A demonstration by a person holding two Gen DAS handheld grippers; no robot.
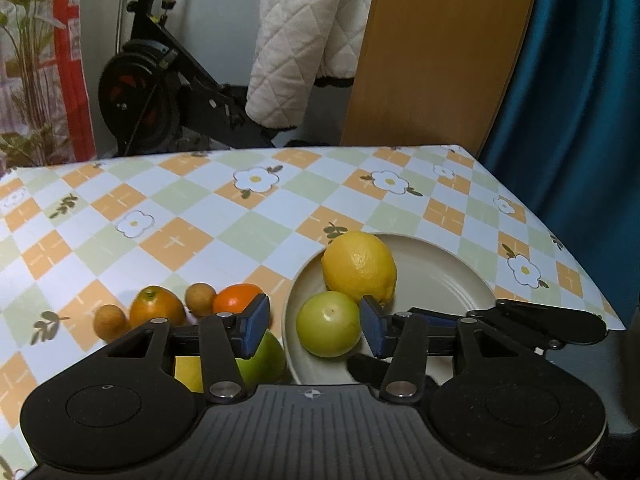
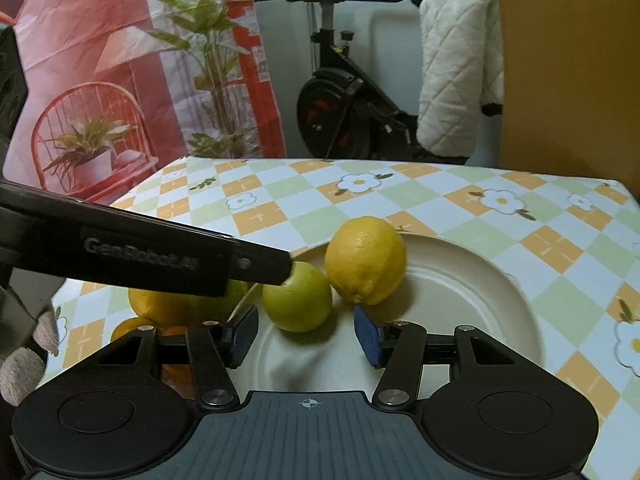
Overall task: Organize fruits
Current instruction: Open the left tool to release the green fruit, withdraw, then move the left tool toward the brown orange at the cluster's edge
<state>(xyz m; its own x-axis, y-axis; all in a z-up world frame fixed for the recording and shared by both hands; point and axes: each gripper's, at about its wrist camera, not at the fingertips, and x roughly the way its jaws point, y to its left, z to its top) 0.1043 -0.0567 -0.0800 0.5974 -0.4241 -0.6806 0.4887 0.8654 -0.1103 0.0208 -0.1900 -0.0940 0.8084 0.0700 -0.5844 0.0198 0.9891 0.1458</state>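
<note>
A cream plate (image 1: pixel 440 280) (image 2: pixel 460 292) on the checked tablecloth holds a yellow lemon (image 1: pixel 359 267) (image 2: pixel 366 266) and a small green apple (image 1: pixel 329 323) (image 2: pixel 297 297). My left gripper (image 1: pixel 314 326) is open, its blue pads either side of the green apple without pressing it. My right gripper (image 2: pixel 306 334) is open and empty just in front of the apple, above the plate. Left of the plate lie two oranges (image 1: pixel 157 307), two small brown fruits (image 1: pixel 200 299), a green fruit (image 1: pixel 260 360) and a yellow one (image 2: pixel 160 306), partly hidden by the grippers.
The left gripper's black body (image 2: pixel 140 258) crosses the right wrist view and touches the apple's left side. The table's right edge (image 1: pixel 592 280) is near the plate. An exercise bike (image 1: pixel 160 92), a wooden board (image 1: pixel 432 52) and a quilted cloth stand behind.
</note>
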